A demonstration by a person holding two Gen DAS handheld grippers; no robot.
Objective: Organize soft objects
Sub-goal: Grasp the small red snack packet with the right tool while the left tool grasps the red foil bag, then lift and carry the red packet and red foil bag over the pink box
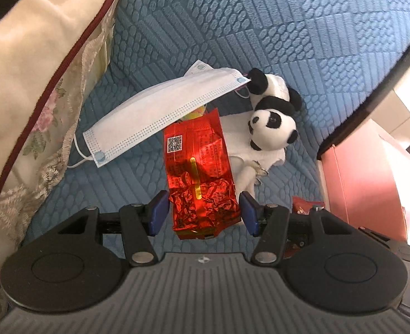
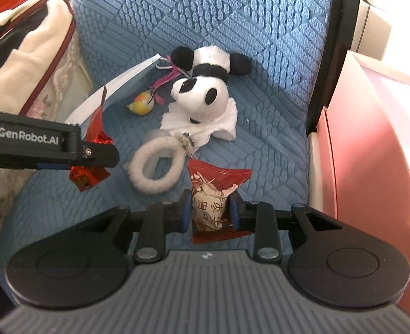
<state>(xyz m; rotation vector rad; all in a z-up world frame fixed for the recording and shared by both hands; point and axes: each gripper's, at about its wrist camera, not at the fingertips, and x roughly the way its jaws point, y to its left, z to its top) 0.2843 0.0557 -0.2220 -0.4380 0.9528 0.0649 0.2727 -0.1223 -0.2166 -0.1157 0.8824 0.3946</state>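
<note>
L tongs (image 1: 203, 212) hold the red foil packet (image 1: 202, 172) by its crumpled lower end, pads pressed on both sides; the packet hangs just above the blue quilted seat (image 1: 288, 27), its top edge tucked under the face mask (image 1: 160, 111). R tongs (image 2: 208, 213) are narrow, clamped on a small red snack pack (image 2: 209, 194) near the seat's front.

Both packs look light, crinkly and slick, w/ soft contents, so I'd judge a mid-body pinch safer than a seam grip, since foil can slide out. The mask is limp and may drag along w/ the packet. The panda plush (image 2: 205, 83) and its fuzzy loop (image 2: 155, 167) lie just beside both packs, squashy and easy to snag.

Room: cushion (image 1: 24, 69) crowds the left, pink box (image 2: 372, 153) and the seat edge the right; open seat lies behind the panda.
</note>
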